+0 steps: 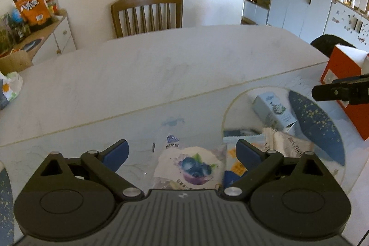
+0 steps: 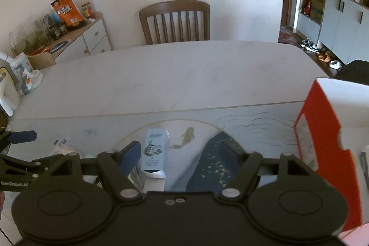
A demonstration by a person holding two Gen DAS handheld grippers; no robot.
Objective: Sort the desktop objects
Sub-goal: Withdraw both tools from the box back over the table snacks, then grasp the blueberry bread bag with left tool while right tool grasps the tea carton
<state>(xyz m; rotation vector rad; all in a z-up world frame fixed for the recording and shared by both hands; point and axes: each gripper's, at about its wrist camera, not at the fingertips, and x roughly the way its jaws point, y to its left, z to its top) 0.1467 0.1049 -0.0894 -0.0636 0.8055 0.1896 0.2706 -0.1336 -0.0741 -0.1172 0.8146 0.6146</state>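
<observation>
On the white marble table [image 1: 161,75], a printed mat carries the clutter. Below the left gripper [image 1: 182,155], whose blue-padded jaws stand wide with nothing between them, lies a blueberry snack packet [image 1: 196,167], directly under the gap and not touched by either pad. Just to its right sit a pale cloth-like packet [image 1: 286,144] and a light blue carton [image 1: 274,111], lying on its side. From the right wrist view, the right gripper [image 2: 180,155] is also spread wide and grips nothing; the same carton [image 2: 153,151] lies just inside its left finger [image 2: 131,156]. An orange box [image 2: 322,142] stands at the right edge, beside that gripper.
</observation>
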